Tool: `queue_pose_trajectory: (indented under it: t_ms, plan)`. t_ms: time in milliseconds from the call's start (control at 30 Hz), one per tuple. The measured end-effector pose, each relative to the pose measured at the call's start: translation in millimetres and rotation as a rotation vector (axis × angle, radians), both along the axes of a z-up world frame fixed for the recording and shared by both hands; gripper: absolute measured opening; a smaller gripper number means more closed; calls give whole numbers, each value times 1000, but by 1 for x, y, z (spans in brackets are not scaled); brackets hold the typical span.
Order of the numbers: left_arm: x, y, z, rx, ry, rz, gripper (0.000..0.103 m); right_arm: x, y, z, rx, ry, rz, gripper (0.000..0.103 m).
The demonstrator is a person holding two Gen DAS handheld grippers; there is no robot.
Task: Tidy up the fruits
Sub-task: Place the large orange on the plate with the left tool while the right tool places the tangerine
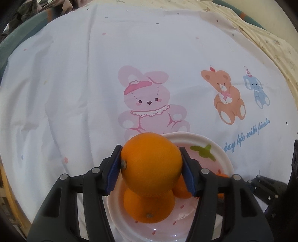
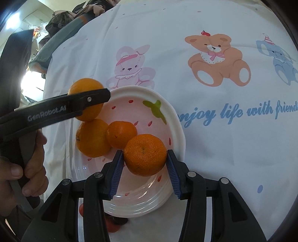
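The left gripper [image 2: 89,100] reads "GenRobot.AI"; the tablecloth [image 2: 223,149] reads "enjoy life with friends".

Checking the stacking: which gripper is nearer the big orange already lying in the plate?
Left. The left gripper hangs right above that orange; the right gripper sits across the plate, past a mandarin.

Looks like someone's home: beyond the gripper tips spreads a child's cartoon-animal cloth [image 1: 74,83], a cream printed sheet [image 1: 270,37] beside it, and rumpled clothes [image 2: 61,16] heaped further back.
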State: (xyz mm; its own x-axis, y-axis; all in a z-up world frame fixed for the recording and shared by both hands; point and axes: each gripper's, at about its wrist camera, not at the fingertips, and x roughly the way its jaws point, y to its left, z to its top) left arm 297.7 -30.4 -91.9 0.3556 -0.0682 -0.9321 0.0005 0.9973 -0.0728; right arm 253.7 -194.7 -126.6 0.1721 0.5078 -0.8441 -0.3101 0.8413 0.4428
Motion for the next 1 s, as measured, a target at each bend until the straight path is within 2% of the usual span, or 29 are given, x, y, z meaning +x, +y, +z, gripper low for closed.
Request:
queue_pose_trajectory:
  t_ms: [100, 133, 167, 200, 233, 600, 733, 833, 1000]
  plan:
    - [3, 3, -3, -41, 23, 20, 62, 0, 1, -1, 11, 12, 0, 50]
    - [3, 3, -3, -48, 27, 21, 64, 0, 0, 0, 16, 14, -3, 53]
    - [2, 2, -3, -50, 25, 17, 71, 0, 0, 1, 25, 16, -3, 55]
    - [1, 2, -2, -48, 25, 14, 79, 0, 1, 2, 25, 16, -3, 62]
    - [0, 1, -1, -50, 24, 10, 81, -1, 2, 4, 29, 6, -1, 67]
    - [-15, 13, 14, -3, 11, 30, 81, -8, -1, 13, 3, -23, 13, 69]
    - [-26, 19, 20, 10, -9, 30, 81, -10, -3, 15, 4, -14, 8, 78]
    - [-37, 22, 25, 47, -24, 27, 81, -14, -5, 20, 4, -23, 8, 79]
    - [-56, 33, 29, 47, -11, 52, 81, -21, -10, 31, 13, -39, -1, 79]
